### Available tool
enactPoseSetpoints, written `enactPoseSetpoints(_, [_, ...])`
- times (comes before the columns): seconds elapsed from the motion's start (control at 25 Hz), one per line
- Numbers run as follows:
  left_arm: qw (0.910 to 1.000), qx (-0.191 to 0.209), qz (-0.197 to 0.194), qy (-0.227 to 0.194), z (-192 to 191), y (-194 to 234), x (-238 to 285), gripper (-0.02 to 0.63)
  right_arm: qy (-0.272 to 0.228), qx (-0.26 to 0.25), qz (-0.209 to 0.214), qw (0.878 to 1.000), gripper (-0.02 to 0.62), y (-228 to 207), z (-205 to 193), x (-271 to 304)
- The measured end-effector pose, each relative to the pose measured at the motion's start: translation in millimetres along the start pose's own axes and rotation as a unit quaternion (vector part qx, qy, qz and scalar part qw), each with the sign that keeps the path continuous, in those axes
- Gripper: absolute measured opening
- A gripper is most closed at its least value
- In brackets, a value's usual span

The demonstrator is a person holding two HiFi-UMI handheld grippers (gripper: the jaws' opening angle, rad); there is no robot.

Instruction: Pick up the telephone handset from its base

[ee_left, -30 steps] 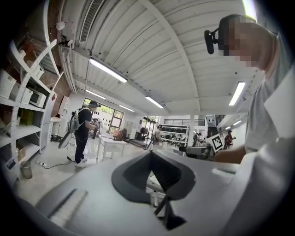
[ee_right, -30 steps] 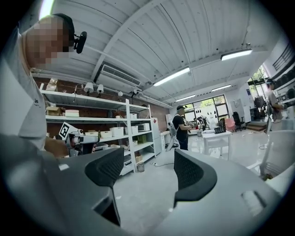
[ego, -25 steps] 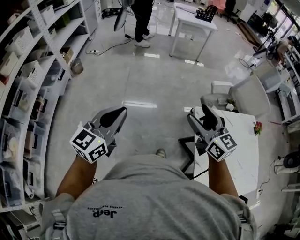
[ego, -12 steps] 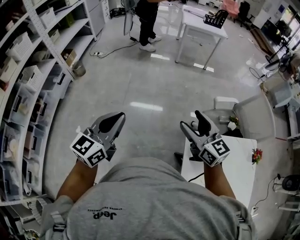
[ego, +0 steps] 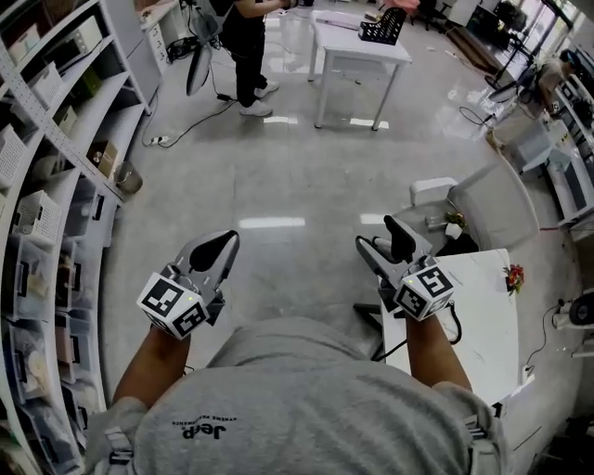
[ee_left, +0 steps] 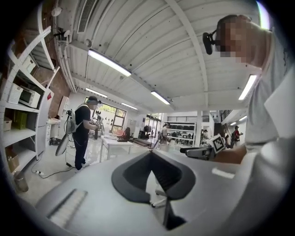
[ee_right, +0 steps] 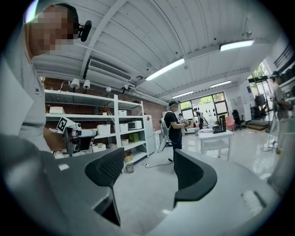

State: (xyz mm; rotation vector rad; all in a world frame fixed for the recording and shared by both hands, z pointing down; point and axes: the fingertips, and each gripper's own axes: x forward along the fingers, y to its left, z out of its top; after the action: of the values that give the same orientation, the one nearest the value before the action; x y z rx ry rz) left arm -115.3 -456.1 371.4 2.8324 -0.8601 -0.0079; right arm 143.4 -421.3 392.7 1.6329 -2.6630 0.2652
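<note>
No telephone or handset shows in any view. In the head view both grippers are held out in front of the person's chest, above the grey floor. My left gripper [ego: 219, 249] has its dark pads together, with nothing between them; the left gripper view shows the same pads [ee_left: 152, 177] meeting. My right gripper [ego: 383, 247] stands open and empty at the near corner of a white table [ego: 478, 320]. In the right gripper view its two fingers [ee_right: 147, 170] are well apart, with only floor between them.
A grey chair [ego: 501, 199] stands past the white table, and a black cable [ego: 452, 325] lies on the table. Shelving with bins [ego: 56, 186] lines the left side. A person [ego: 246, 46] stands at the back beside another white table [ego: 357, 46] that carries a black basket [ego: 382, 26].
The head view has swung, so the room has shifted around me. Both grippers keep almost the same place and the same jaw state. The white table stays at my right.
</note>
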Motion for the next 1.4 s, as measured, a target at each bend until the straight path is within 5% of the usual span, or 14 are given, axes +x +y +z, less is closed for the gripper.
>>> enactPoseSetpoints(0.32, [0.9968,0.015,-0.078,0.015,1.3,-2.6,61.9,0.051,-0.004,-0.015,-0.081,0.997,0.319,-34.9,8.4,-25.7])
enactPoseSetpoints(0.52, [0.9909,0.022,-0.130,0.023,-12.5,-57.5,122.0,0.051,-0.002,-0.021,-0.128,0.992,0.319,-84.8,6.0,-83.8])
enactPoseSetpoints(0.84, [0.9686,0.014,-0.240,0.063,-69.7,-167.4,216.2,0.051,0.052,-0.036,-0.198,0.978,0.319,-147.6,-39.6,-195.3])
enactPoseSetpoints(1.2, [0.9357,0.032,-0.336,0.101,-137.5,-277.2,270.9,0.051,0.156,-0.076,-0.134,0.976,0.319,-153.4,-127.2,-269.6])
enactPoseSetpoints(1.4, [0.9218,0.037,-0.366,0.123,-173.7,-317.6,286.7,0.051,0.238,-0.118,-0.074,0.961,0.319,-149.7,-186.5,-287.7])
